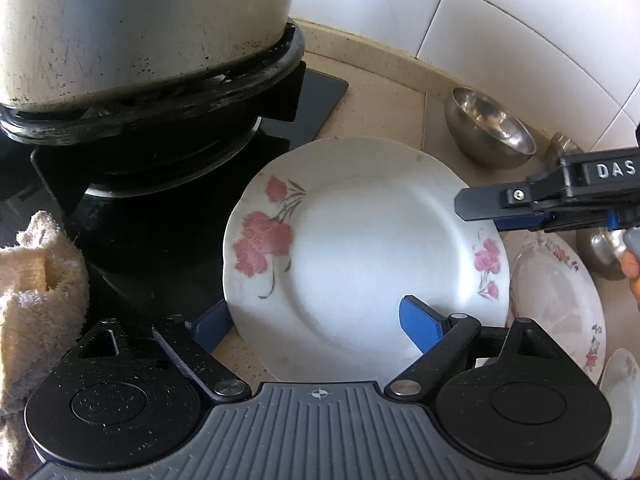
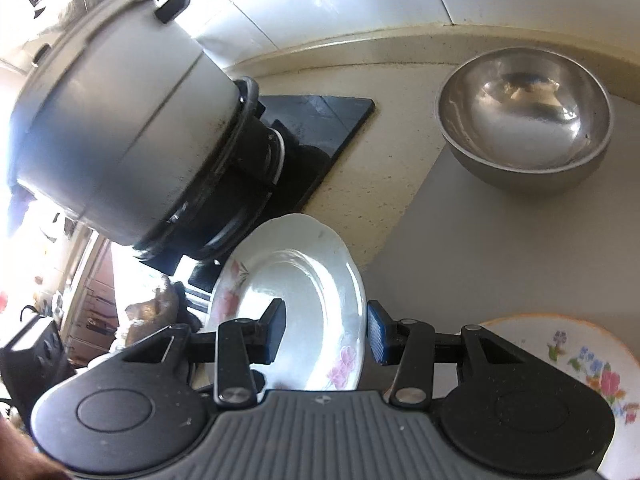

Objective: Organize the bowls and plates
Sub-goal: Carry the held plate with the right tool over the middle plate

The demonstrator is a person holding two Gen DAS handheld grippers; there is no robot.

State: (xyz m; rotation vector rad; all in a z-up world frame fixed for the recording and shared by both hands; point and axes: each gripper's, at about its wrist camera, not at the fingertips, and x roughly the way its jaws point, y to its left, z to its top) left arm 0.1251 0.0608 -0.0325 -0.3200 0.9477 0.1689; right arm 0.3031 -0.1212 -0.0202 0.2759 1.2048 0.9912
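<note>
A white plate with pink flowers (image 1: 360, 248) (image 2: 304, 280) is tilted up off the beige counter beside the stove. My right gripper (image 2: 326, 332) is shut on its rim, one pad on the face and one on the back; in the left wrist view it (image 1: 480, 216) reaches in from the right. My left gripper (image 1: 316, 324) stands open astride the plate's near edge, its left finger behind the rim and its blue right finger over the face. A steel bowl (image 1: 488, 128) (image 2: 524, 120) sits by the wall. A second floral plate (image 1: 560, 288) (image 2: 580, 360) lies to the right.
A large grey pot (image 1: 140, 28) (image 2: 112, 120) stands on the black gas stove (image 1: 160, 200) at the left. A beige cloth (image 1: 36, 300) lies at the near left. White wall tiles (image 1: 500, 20) back the counter. Another white plate (image 1: 624, 380) lies at the far right.
</note>
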